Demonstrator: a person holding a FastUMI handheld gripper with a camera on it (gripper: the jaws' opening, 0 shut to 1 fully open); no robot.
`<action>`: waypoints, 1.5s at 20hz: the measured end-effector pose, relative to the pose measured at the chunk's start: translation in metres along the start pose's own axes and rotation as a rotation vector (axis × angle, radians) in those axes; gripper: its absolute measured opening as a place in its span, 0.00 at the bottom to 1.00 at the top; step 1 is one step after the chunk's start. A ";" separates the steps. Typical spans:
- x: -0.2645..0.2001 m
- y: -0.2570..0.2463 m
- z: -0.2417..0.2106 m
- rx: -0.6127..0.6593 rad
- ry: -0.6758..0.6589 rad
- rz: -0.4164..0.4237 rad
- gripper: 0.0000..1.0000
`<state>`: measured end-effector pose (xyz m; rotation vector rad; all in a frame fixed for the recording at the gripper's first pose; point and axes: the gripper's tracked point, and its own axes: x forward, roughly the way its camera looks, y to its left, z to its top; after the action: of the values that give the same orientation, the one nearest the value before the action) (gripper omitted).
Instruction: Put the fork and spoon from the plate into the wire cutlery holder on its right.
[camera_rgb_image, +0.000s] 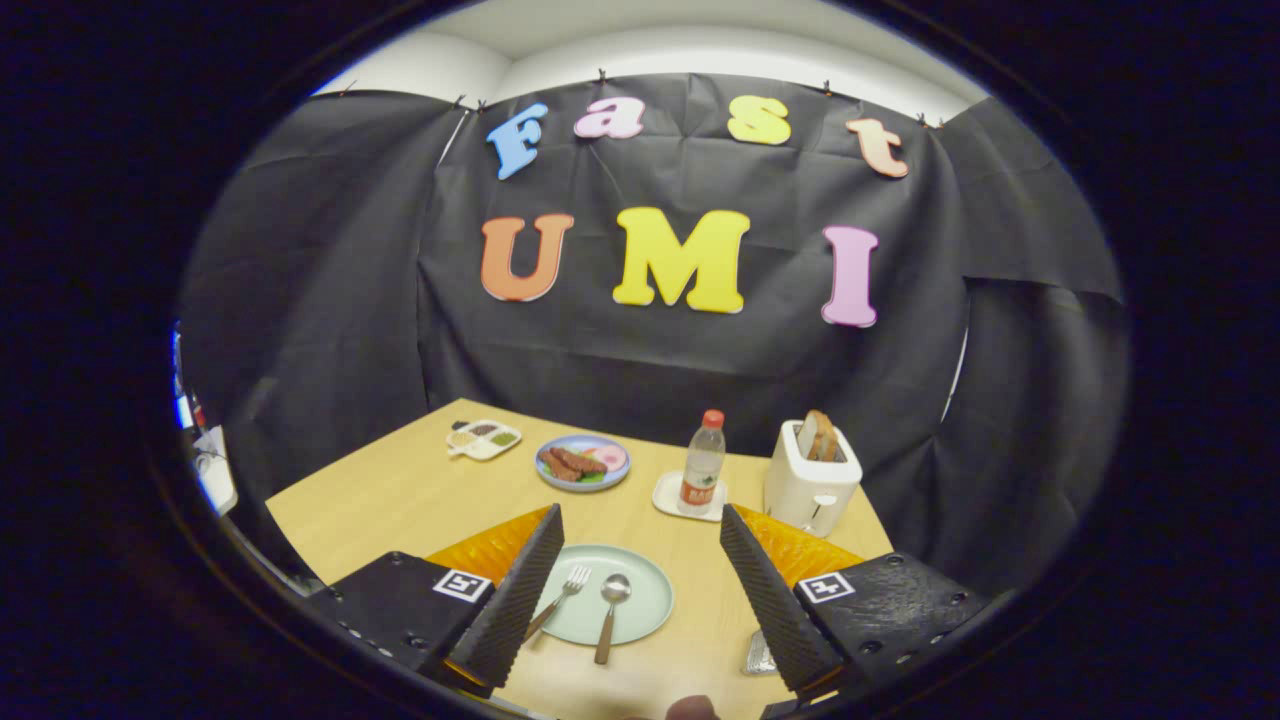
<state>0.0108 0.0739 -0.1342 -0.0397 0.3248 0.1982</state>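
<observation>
My gripper (640, 590) hangs above the near end of a light wooden table (400, 490) with its two ribbed fingers (520, 595) spread wide and nothing pressed between them. In the gap between them lies a round pale green plate (645, 610); my left finger covers its left rim. On the plate rest a metal fork with a brown handle (562, 598) and, just to its right, a metal spoon with a brown handle (609, 615), lying side by side but apart, heads pointing away from me. The fork's handle end slips behind my left finger, so I cannot see where it stops; the spoon's handle runs over the plate's near rim onto the table. Low beside my right finger a bit of shiny wire or mesh metal (757, 655) peeks out; most of it is hidden by that finger, and I cannot tell for certain that it is the wire cutlery holder. Beyond my fingers stand a clear plastic bottle with a red cap (702, 465) on a small white coaster (668, 497), a white toaster with brown bread in its slot (810, 480), a blue-rimmed plate of sausages and greens (583, 462), and a small white divided dish of condiments (484, 438), too small to make out in detail.
</observation>
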 end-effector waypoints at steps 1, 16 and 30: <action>0.010 0.003 -0.014 0.005 0.035 0.003 0.95; 0.127 0.028 -0.196 0.032 0.460 -0.039 0.79; 0.117 0.021 -0.202 0.106 0.634 -0.032 0.03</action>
<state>0.0523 0.1024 -0.3635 -0.0016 0.9658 0.1324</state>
